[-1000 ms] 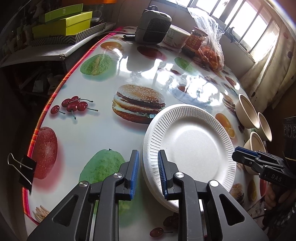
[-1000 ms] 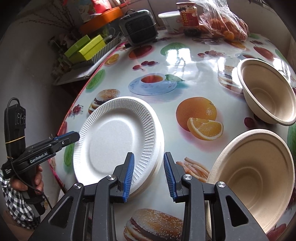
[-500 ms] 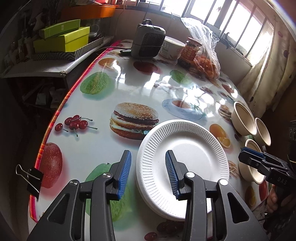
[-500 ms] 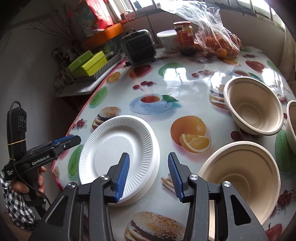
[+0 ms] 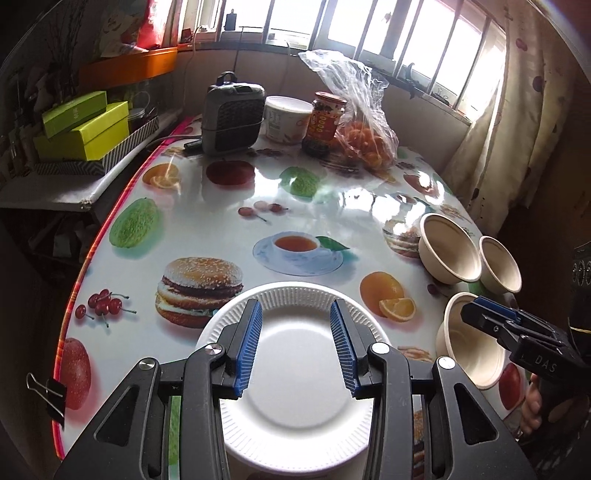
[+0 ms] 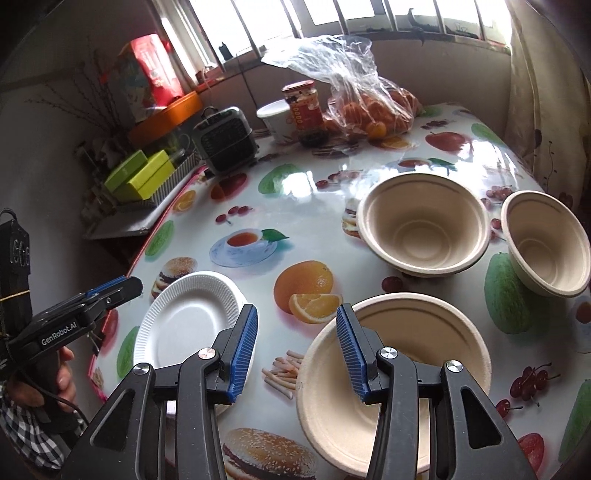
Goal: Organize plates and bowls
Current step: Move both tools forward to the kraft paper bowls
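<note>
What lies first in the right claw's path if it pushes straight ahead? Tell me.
Most likely the nearest beige bowl: the open right claw points at its left rim. Depth is unclear, so it might pass just above it.

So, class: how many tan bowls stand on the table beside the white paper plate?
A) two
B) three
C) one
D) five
B: the right wrist view shows three tan bowls, a near bowl, a middle bowl and a smaller bowl, all right of the white plate.

Ahead of the tool, barred windows [image 5: 369, 33] let in bright daylight above a plain wall [image 6: 424, 70]. A patterned curtain [image 5: 491, 140] hangs right; a cluttered shelf [image 5: 55, 184] stands left of the bench [image 5: 221, 206].
</note>
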{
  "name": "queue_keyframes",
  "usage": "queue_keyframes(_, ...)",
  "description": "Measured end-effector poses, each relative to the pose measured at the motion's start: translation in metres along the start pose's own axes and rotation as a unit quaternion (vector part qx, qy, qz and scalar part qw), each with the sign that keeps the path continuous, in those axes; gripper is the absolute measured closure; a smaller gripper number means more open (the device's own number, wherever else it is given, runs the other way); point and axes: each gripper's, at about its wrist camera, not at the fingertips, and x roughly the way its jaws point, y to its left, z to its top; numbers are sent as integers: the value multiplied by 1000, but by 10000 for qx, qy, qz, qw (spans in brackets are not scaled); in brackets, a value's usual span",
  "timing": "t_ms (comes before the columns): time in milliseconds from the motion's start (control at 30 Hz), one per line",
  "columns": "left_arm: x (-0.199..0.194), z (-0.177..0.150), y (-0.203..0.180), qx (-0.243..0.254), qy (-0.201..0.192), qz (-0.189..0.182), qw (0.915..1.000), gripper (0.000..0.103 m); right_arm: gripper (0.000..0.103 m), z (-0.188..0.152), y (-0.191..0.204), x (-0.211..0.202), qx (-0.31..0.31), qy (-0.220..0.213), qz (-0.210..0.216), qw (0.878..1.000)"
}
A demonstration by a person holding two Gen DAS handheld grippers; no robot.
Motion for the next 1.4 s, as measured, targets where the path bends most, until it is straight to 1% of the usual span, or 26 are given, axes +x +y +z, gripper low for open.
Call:
queue_keyframes(100,2,7,-16,135,-95,-88,9998,63,59,1,-10,-10,10,-189,-192,9996)
queue_keyframes(200,5,13,-35,295,-196,-121,9993,63,59,2,-20,-18,-41,-341,-478,9983)
queue_keyframes(367,15,20,-64,527,-226,-163,9982,63,59,1,-39,-28,-42,-586,-796,9951)
queue_keyframes(533,28,25,-88,705,-270,-197,9970,63,59,3,-62,-33,-25,-665,-1053,9922)
queue_keyframes(633,37,29,-98,684,-249,-224,9971,63,59,6,-77,-33,135,-662,-1116,9914)
queue_keyframes(733,42,34,-110,737,-304,-307,9963,63,59,10,-90,-33,222,-675,-1171,9906)
queue_keyframes(800,48,38,-117,740,-273,-337,9963,63,59,12,-98,-33,287,-681,-1171,9904)
queue_keyframes(1033,72,54,-135,711,-95,-447,9964,63,59,21,-111,-24,277,-672,-941,9929)
queue_keyframes(1233,87,59,-141,590,15,-499,9970,63,59,31,-115,-15,258,-688,-895,9933)
queue_keyframes(1400,101,63,-141,493,145,-570,9971,63,60,35,-122,-6,278,-614,-880,9938)
